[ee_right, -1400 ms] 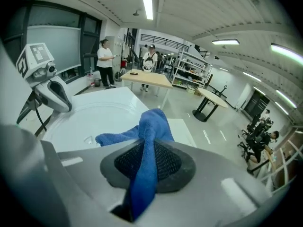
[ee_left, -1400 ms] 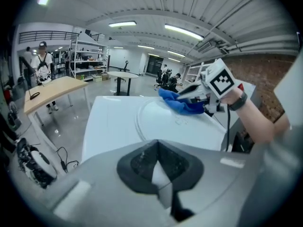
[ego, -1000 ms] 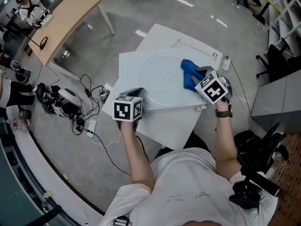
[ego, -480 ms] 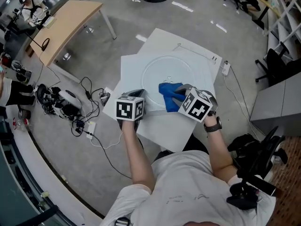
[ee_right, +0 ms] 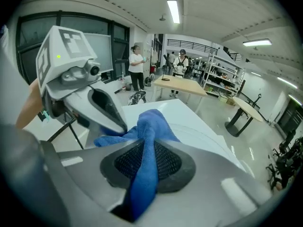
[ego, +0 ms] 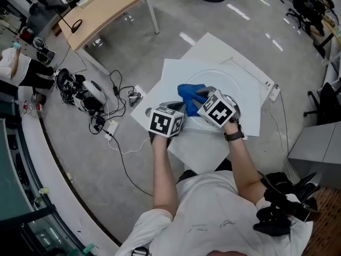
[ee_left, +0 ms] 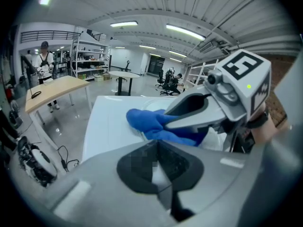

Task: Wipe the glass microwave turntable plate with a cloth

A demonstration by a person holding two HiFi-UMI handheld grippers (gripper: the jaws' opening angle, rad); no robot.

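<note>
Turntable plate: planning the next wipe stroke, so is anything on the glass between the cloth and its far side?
Nothing visible. The blue cloth, clamped in the right gripper, lies on the near-left part of the turntable plate; the glass beyond is bare. The left gripper holds the near rim, beside the cloth.

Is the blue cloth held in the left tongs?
No, the blue cloth is clamped between the jaws of the right tongs.

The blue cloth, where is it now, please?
Head view, centre: cloth pinched in the right gripper, on the left of the glass plate, beside the left gripper.
</note>
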